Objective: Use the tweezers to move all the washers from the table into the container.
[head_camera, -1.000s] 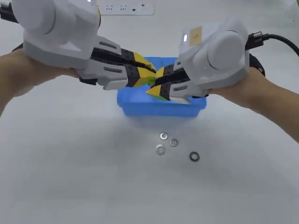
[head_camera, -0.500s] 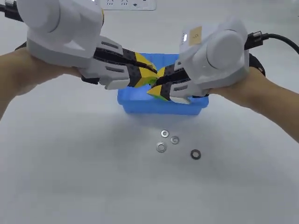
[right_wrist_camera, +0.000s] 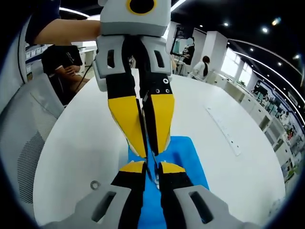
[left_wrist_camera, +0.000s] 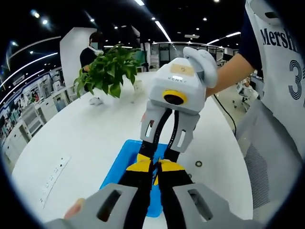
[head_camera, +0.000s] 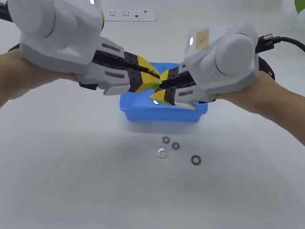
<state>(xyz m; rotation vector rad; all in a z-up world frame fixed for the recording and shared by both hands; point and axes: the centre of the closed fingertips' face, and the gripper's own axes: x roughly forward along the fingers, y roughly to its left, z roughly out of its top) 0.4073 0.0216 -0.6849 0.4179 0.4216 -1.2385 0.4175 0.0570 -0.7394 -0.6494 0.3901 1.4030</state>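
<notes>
Tongs on the left gripper (head_camera: 150, 79) and the right gripper (head_camera: 160, 92) are both drawn in tight and meet tip to tip above the blue container (head_camera: 143, 110); in the right gripper view a thin metal blade — the tweezers (right_wrist_camera: 150, 157), as I read it — runs from between the left pair into the right pair, so both seem clamped on it, its long axis lying across from one hand to the other. Four washers (head_camera: 165, 140) lie flat on the white surface (head_camera: 71, 171) just in front of the container's near wall, on the person's side: three close together and a fourth apart to the right. From the tips they sit lower and back toward the person, slightly right — so I judge the right gripper the nearer to reach them. One container, one pair of tweezers, two grippers; whether any washer is inside the container is hidden by the tongs
</notes>
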